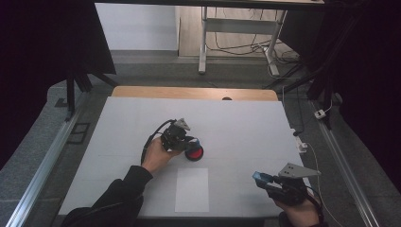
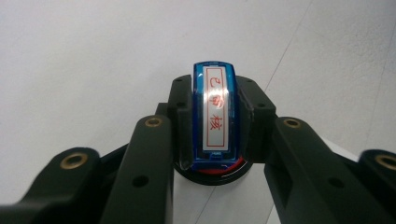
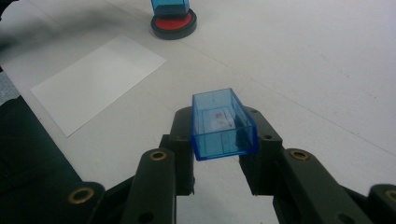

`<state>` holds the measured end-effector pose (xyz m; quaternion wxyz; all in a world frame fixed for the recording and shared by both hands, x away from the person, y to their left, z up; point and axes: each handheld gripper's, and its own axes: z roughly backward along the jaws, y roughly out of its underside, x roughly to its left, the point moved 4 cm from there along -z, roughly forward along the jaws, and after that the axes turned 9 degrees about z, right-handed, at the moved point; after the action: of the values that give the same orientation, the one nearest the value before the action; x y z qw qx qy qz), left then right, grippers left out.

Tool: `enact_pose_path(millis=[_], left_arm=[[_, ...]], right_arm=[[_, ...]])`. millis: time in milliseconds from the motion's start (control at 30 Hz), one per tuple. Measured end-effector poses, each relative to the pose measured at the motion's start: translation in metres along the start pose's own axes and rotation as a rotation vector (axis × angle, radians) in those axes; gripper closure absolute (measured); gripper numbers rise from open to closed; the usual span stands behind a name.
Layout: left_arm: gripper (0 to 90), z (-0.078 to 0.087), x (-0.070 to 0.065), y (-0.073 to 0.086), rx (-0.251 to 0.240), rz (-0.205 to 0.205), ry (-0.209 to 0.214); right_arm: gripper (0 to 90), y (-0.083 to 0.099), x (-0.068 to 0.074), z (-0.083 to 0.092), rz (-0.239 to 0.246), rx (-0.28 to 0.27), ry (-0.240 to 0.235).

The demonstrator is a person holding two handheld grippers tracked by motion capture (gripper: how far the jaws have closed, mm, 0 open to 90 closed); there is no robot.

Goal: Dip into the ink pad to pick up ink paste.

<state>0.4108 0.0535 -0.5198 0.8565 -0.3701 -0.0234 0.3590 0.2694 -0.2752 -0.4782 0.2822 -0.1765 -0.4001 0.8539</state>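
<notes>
The left gripper (image 1: 188, 142) sits near the middle of the white table (image 1: 236, 123), its jaws clamped on a blue stamp (image 2: 214, 112). The left gripper view looks down on the stamp's top, where a white label carries red characters inside a red frame. The stamp stands upright with its lower end on a round black ink pad (image 1: 194, 153) whose red inside shows as a sliver beneath the blue body. In the high view the gripper covers most of the stamp, and the pad peeks out on the side toward the right hand.

The right gripper (image 1: 264, 180) hangs near the table's front right corner, well apart from the pad. Its jaws are closed on a clear blue cap (image 3: 223, 123), a small open box held with the hollow facing away from the gripper; faint red smears show on its inner wall. In the right gripper view the stamp and the pad stand farther off, at the top edge.

Between the two hands, closer to the front edge, a white sheet of paper (image 1: 192, 189) lies flat on the table, just beside the pad but not touching it. Nothing lies on the sheet, and nothing stands between it and the stamp.

Beyond the table's wooden far edge, a desk frame (image 1: 203, 42) stands on the grey floor with loose cables (image 1: 246, 47) around its feet. Dark curtains hang at both sides.
</notes>
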Motion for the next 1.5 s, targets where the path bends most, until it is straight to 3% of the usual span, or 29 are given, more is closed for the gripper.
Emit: enact_pose_path(millis=[167,933,1133,1400,1500], left_arm=[[70.3,-0.001,0.000,0.000,0.007,0.005,-0.006],[70.6,-0.004,-0.017,0.001,0.021,-0.104,-0.120],[70.5,-0.003,-0.013,0.002,0.017,-0.075,-0.095],[70.5,-0.003,-0.004,0.002,0.004,-0.008,-0.026],[70.5,-0.003,-0.003,0.003,0.003,-0.003,-0.020]], right_arm=[[68.3,0.000,0.000,0.000,0.003,0.004,-0.001],[68.3,0.000,0.002,-0.001,0.013,0.009,-0.002],[68.2,0.000,0.002,-0.001,0.018,0.016,-0.004],[68.2,0.000,0.002,-0.001,0.022,0.021,0.001],[68.2,0.000,0.002,-0.001,0.022,0.022,0.001]])
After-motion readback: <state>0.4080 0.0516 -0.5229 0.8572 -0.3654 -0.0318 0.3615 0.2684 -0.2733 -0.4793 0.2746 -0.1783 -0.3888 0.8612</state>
